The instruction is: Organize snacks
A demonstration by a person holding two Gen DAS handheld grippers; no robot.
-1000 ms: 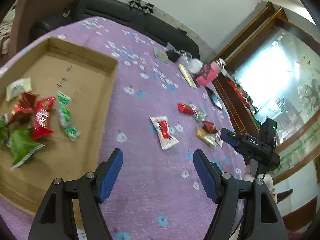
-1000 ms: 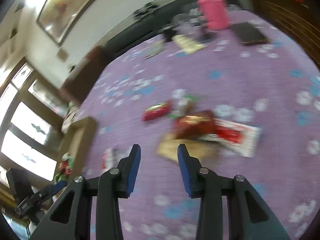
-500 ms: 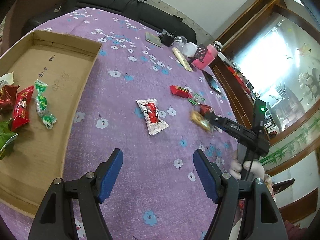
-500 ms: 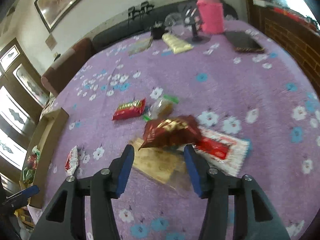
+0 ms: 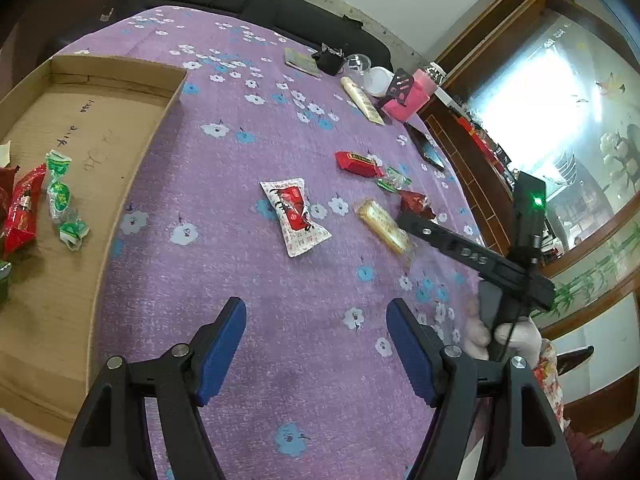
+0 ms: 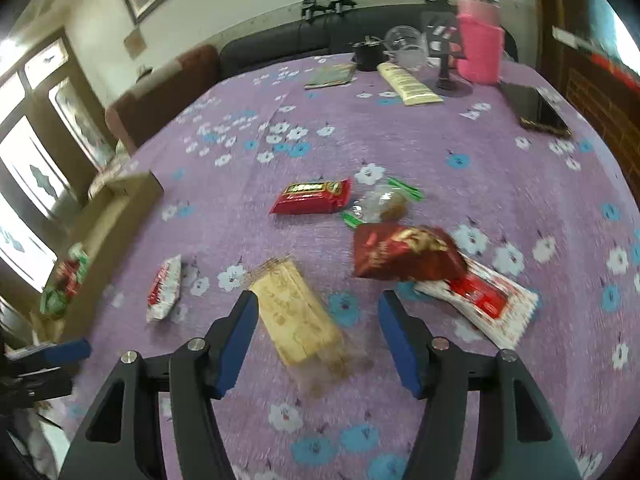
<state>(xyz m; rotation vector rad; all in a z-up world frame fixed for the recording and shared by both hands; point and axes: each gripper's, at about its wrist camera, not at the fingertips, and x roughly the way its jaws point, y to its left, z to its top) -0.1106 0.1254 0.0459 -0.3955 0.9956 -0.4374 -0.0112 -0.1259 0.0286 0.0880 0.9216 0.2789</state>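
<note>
Right up front on the right side, right gripper [image 6: 314,338] spread wide, jaws straddling the near end of the tan biscuit pack [image 6: 298,312] lying flat on the purple tablecloth [image 6: 500,184]. Nothing pinched yet; lined up for a grab, looks like. Left gripper [image 5: 316,350] also gaping open and empty, hovering over bare cloth, probably just waiting its turn.

A bit further out: dark red crinkly bag [image 6: 404,254] sitting partly on top of a white-and-red wrapper [image 6: 480,300], so worth lifting the bag first. Beyond those, a clear candy with green twist ends [image 6: 382,204] touching the flat red bar [image 6: 312,198]. Off to the left, another white-and-red packet [image 5: 296,216] alone, well apart.

Cardboard tray [image 5: 132,156] at the far left, already holding a few red and green snacks [image 5: 60,200], so clearly the drop-off spot. Way back: pink bottle [image 6: 478,40], phone [image 6: 538,110], unrelated clutter.
</note>
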